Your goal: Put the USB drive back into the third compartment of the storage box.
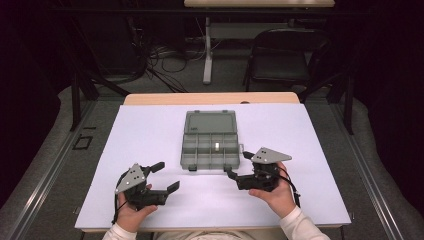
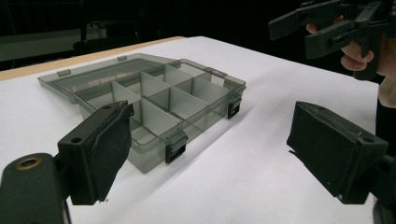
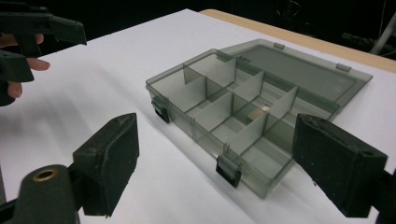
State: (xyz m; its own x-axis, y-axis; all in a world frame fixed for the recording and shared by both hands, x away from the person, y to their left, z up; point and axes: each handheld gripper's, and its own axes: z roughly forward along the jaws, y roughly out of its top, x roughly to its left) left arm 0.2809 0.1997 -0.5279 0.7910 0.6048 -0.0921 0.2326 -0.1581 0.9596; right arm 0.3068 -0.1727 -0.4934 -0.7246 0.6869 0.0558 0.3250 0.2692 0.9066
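Observation:
A grey see-through organiser box [image 1: 210,144] lies on the white sheet [image 1: 150,130] with its lid laid flat behind it. Dividers split it into several compartments, and a small pale item [image 1: 218,146] sits in one of them. My left gripper [image 1: 166,176] rests open at the box's front left, nothing between its jaws. My right gripper [image 1: 239,164] stands open just off the box's front right corner, also with nothing in it. The left gripper view has the box [image 2: 154,100] past its open jaws. The right gripper view has the box [image 3: 243,102] and the pale item [image 3: 256,110].
The wooden table edge [image 1: 210,98] runs behind the white sheet. A black folding chair [image 1: 285,57] and loose cables [image 1: 165,62] are on the floor beyond the table. White sheet extends on both sides of the box.

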